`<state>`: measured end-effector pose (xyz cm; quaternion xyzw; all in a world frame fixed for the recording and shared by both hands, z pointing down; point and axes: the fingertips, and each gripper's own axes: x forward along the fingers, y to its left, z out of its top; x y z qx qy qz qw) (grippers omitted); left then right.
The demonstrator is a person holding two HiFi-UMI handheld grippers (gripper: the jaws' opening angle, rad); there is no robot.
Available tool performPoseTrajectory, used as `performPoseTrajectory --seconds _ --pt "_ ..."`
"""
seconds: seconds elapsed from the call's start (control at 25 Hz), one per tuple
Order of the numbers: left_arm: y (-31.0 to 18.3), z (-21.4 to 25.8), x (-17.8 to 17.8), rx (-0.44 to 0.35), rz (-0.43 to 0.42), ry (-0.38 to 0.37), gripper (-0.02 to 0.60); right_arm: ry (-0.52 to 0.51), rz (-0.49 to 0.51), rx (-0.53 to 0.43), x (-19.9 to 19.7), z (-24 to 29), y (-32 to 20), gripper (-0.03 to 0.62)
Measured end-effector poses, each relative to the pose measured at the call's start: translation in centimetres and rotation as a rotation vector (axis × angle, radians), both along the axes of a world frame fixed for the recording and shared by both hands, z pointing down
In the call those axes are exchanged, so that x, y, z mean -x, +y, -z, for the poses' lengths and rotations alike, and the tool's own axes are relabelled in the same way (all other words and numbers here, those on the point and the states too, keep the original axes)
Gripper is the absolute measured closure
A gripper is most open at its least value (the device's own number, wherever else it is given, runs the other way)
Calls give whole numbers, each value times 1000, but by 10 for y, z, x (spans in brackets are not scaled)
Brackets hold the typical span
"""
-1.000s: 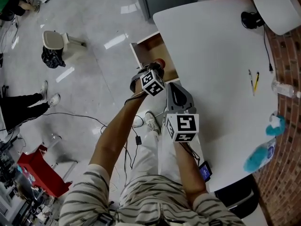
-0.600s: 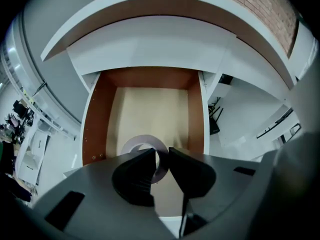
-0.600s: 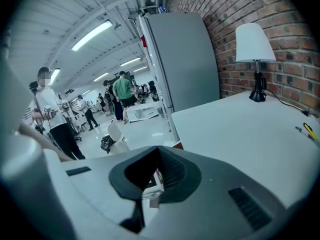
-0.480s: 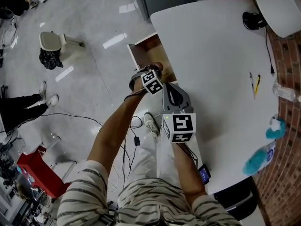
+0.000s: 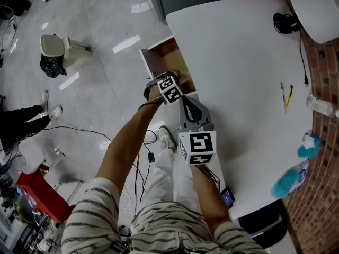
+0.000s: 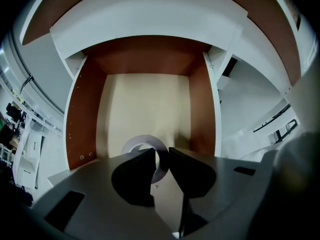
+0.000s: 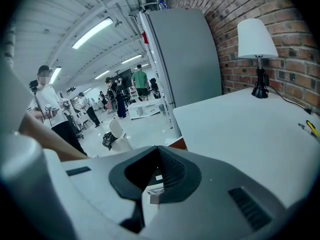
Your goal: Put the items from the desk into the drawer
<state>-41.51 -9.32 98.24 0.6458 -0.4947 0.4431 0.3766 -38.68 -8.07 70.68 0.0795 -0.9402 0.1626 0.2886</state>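
A white ring of tape (image 6: 134,143) hangs between the jaws of my left gripper (image 6: 161,154), which is shut on the ring's wall. That gripper points steeply down into the open drawer (image 6: 80,119), just above its pale bottom. In the head view the drawer (image 5: 159,57) sticks out from the left edge of the white desk (image 5: 238,62), with the left gripper (image 5: 174,78) over it. My right gripper (image 5: 188,100) hovers at the desk's edge beside the drawer, jaws together and nothing in them. In its own view the right gripper (image 7: 151,186) faces along the desk (image 7: 240,129).
Two pens (image 5: 286,94), a clear bottle (image 5: 320,106), a blue cloth and spray bottle (image 5: 288,179) lie along the desk's right side. A white lamp (image 5: 312,1) stands at the far corner. Cables lie on the floor (image 5: 106,46) to the left; people stand farther off.
My left gripper has sunk lower into the drawer with the tape ring still in it. The right gripper has stayed where it was.
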Motion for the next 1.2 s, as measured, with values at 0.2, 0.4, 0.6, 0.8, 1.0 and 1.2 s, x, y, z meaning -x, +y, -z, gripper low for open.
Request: performPoseTrajectory --seconds 0.2,0.4,0.6,0.8,1.0,1.2 --pt "0 -10 -2 8 17 6 495 -2 -3 3 -1 -6 -2 583" --pt "-1 -9 -1 4 40 -4 463 7 -20 10 -7 -12 -8 583" --pt "0 -2 -1 -9 65 3 449 1 -25 10 -6 -8 -12 583" --pt "2 5 1 -25 81 -2 472 -11 -20 8 -2 0 -11 583" --pt "1 19 6 -46 90 -21 529 -15 -19 5 0 5 -11 583" --pt "1 36 14 -74 129 -28 575 -19 -28 4 2 9 -13 583"
